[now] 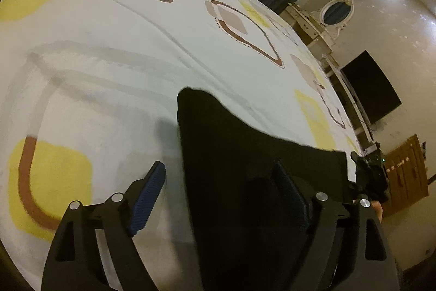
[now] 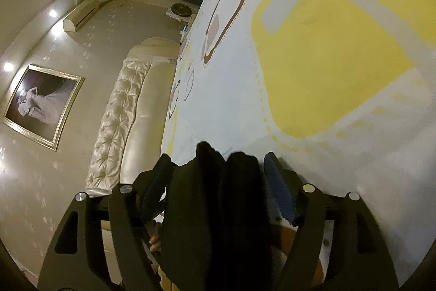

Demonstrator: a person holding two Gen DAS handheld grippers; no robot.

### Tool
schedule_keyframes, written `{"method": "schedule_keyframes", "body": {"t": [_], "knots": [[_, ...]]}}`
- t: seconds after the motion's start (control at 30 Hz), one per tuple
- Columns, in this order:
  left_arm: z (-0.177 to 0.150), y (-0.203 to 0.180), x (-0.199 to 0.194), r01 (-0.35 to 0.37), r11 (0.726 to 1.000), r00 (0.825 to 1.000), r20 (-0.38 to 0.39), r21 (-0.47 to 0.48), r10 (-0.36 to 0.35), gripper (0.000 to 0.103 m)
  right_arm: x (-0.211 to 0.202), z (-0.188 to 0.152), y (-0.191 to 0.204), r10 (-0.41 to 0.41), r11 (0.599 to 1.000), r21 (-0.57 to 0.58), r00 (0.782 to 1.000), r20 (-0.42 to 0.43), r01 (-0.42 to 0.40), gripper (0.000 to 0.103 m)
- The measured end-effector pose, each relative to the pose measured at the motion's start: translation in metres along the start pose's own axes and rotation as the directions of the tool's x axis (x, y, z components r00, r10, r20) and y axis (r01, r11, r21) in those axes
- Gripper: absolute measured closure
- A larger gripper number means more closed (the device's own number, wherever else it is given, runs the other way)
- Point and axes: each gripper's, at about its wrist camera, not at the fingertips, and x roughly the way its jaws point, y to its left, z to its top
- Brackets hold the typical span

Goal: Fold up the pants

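Observation:
The black pants (image 1: 234,154) lie on the patterned bedsheet (image 1: 109,45), one corner reaching toward the bed's middle. My left gripper (image 1: 220,182) is open; its jaws stand wide, the left finger (image 1: 148,195) over the sheet, the right finger (image 1: 290,195) over the black cloth. In the right wrist view a bunched fold of the pants (image 2: 218,195) sits between the fingers of my right gripper (image 2: 218,171). Its jaws stand apart around the bunch, and I cannot tell whether they press it. The right gripper also shows in the left wrist view (image 1: 370,171) at the cloth's far right edge.
The bed's cream tufted headboard (image 2: 120,116) runs along the left of the right wrist view. A framed picture (image 2: 41,105) and an air conditioner (image 2: 81,15) are on the wall. A dark TV (image 1: 373,89) and a wooden cabinet (image 1: 406,168) stand beyond the bed.

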Motion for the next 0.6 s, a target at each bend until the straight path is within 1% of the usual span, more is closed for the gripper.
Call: {"method": "schedule_keyframes", "body": {"t": [0.17,0.27,0.4,0.6], "knots": [[-0.020,0.007,-0.024,0.039,0.998,0.999,-0.001,-0.043,-0.039,0.021,-0.034,-0.009,-0.008,-0.023,0.999,0.030,0.999,0.036,0.022,0.031],[-0.032,0.013,-0.040,0.064,0.994,0.998,0.005,-0.089,-0.063,0.020,-0.053,-0.014,-0.012,-0.045,0.998,0.043,0.997,0.058,0.042,0.029],[-0.052,0.017,-0.055,0.091,0.984,0.996,-0.007,-0.150,-0.093,0.019,-0.086,-0.027,-0.019,-0.082,0.995,0.070,0.993,0.090,0.076,0.026],[-0.081,0.016,-0.067,0.113,0.973,0.992,-0.033,-0.203,-0.122,0.019,-0.119,-0.052,-0.028,-0.115,0.990,0.090,0.989,0.096,0.107,0.025]]}}
